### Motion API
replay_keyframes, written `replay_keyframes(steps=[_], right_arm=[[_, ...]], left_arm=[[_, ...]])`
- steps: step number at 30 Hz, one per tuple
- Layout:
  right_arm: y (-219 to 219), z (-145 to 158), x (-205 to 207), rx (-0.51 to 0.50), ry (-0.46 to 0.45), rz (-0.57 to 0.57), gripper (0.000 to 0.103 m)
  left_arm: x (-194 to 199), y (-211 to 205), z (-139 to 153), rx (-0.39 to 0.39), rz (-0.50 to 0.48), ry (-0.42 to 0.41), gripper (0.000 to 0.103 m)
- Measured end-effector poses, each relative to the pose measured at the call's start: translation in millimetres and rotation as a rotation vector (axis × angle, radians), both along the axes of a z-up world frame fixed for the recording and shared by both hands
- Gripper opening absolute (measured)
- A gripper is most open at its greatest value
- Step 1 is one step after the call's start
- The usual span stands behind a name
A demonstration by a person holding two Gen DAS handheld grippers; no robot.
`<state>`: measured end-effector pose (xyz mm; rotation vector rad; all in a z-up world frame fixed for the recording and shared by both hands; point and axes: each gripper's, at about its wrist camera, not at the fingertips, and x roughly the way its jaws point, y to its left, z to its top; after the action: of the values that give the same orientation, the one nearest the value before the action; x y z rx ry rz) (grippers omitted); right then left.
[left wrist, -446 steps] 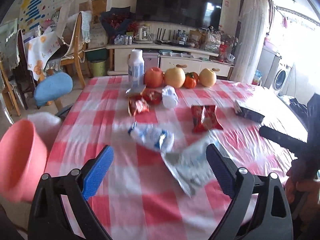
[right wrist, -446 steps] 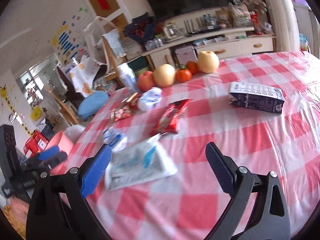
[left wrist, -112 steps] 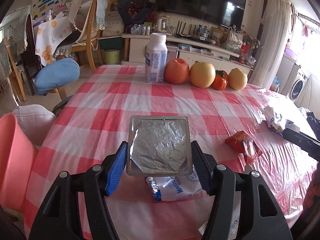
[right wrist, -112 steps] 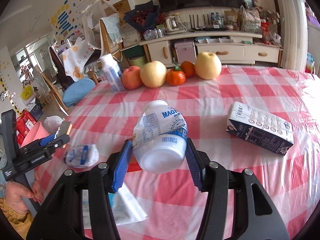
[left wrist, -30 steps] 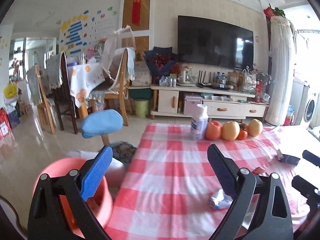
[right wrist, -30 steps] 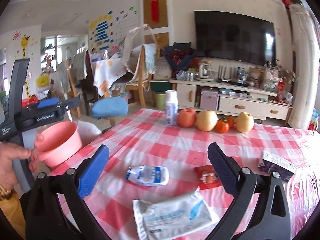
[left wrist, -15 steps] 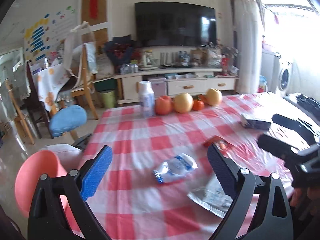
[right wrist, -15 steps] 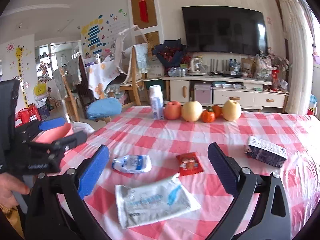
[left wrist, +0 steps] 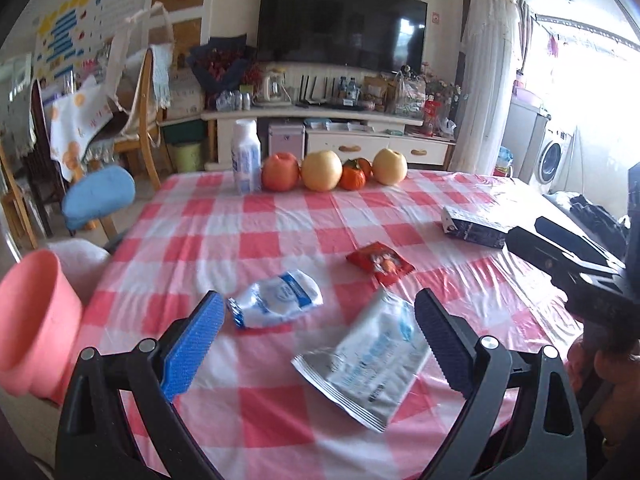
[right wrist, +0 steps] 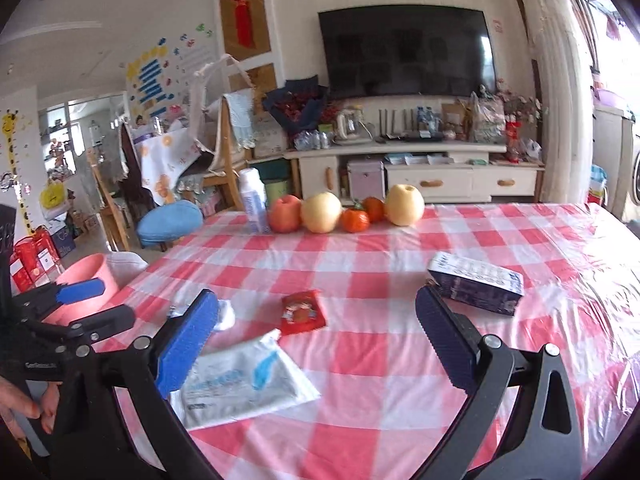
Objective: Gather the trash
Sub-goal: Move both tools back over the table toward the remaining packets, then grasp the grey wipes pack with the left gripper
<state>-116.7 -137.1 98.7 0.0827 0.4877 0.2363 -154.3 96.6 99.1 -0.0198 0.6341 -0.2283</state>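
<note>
Trash lies on the red-checked table: a crumpled white-and-blue wrapper, a flat silver-white pouch, a red snack packet and a dark carton. My left gripper is open and empty just above the wrapper and pouch. A pink bin stands off the table's left edge. In the right wrist view my right gripper is open and empty over the pouch and red packet, with the carton to its right. Its left finger half hides the wrapper.
At the table's far edge stand a white bottle and a row of fruit. A blue-cushioned chair and wooden chairs are on the left. A TV cabinet is behind. The pink bin sits beside the left gripper.
The foil tray and white bottle held 3.7 s ago are gone from both grippers. Over the last second both grippers have swung back and dropped closer to the trash on the table.
</note>
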Motion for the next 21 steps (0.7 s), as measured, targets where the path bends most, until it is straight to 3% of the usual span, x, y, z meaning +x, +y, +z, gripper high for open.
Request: replay_keyframes(steps=[8,16,21], right_arm=[[-43,-4,13,0.011,0.034,-0.095,0.099],[-97,-18,37,0.151,0.126,-0.154,0.099],[-106,-36,57,0.218,0.218,-0.114,0.099]], left_arm=[[0,-19,-19,-0.017,-0.08,0.072,0.095],[13,-40,-51,-0.029,-0.153,0.188,0.095],[25,-57,-66,0.045,-0.266,0.244,0.095]])
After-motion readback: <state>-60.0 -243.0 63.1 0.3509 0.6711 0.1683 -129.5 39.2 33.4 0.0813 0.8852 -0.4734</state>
